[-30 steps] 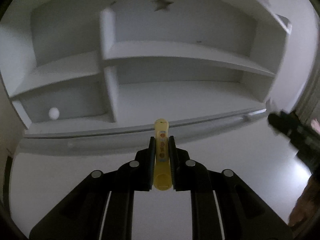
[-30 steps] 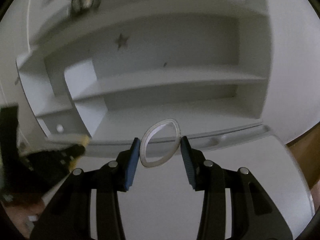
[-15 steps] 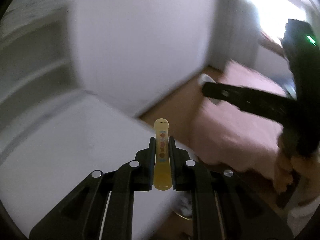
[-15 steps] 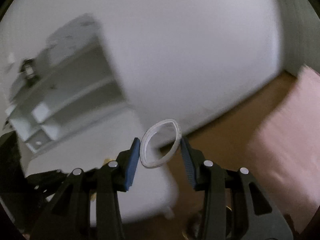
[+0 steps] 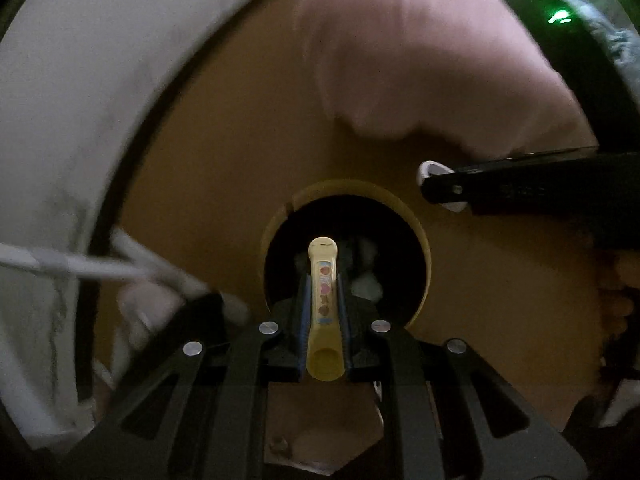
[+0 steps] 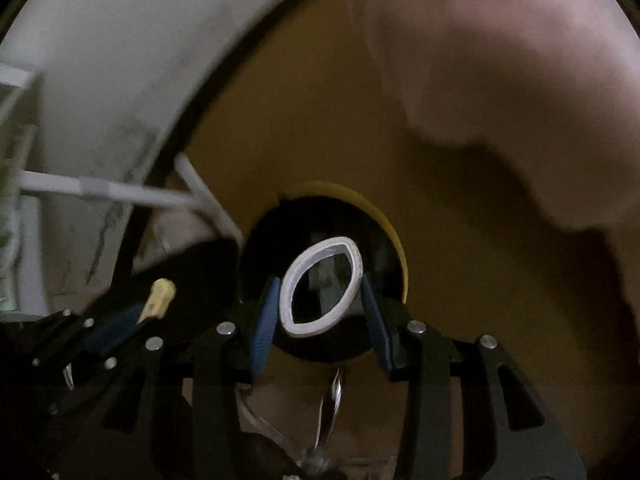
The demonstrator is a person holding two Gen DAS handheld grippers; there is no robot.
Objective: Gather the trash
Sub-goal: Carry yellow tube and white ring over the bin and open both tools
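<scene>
Brown floor (image 5: 224, 168) below, yellow-rimmed bin (image 5: 425, 240) open at centre; left gripper (image 5: 323, 308) clenches a yellow tube (image 5: 324, 300) over its mouth; right gripper (image 6: 318, 292), at three o'clock, squeezes a white ring (image 6: 320, 288); disposal step; next, release both.

A brown wooden floor (image 5: 224, 184) is seen from above in dim light. A blurred white wall (image 5: 72, 92) curves along the left, with a dark strip at its foot. A pink rug (image 5: 420, 60) lies on the floor at the upper right. Thin white bars (image 6: 112, 191) stand out before the wall (image 6: 100, 80).
</scene>
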